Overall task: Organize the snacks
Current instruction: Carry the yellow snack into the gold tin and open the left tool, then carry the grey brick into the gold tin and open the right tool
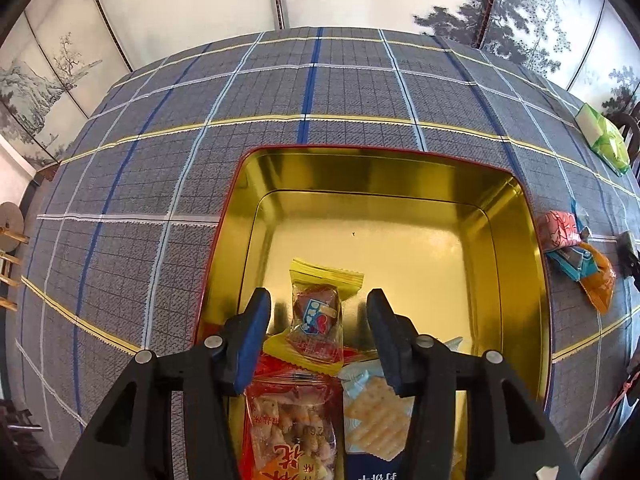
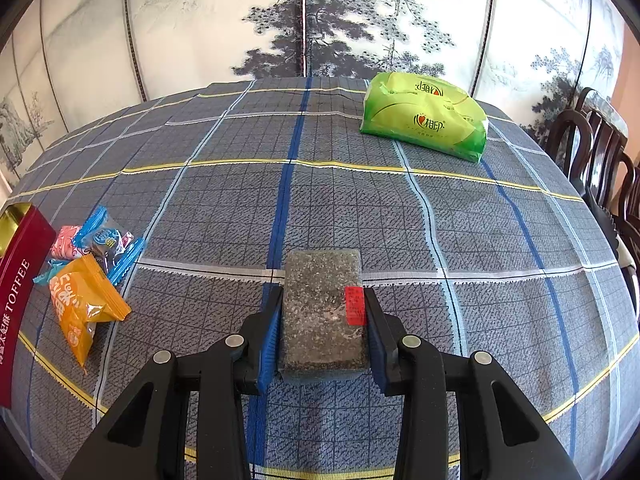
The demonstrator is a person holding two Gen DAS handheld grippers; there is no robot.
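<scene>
The left gripper hangs spread over the gold tin, a yellow-wrapped candy lying between its fingers, untouched. The right gripper pinches a grey speckled snack bar; loose snack packets lie to its left beside the tin's red wall, and a green pack sits far ahead.

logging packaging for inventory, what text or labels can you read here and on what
"TOFFEE": red side of the tin, with Chinese characters too distorted to read.
"心相印": green tissue pack.
Red label on the dark block in the right tool: too small.
Red snack bag, orange packet, blue packet: print unreadable.
</scene>
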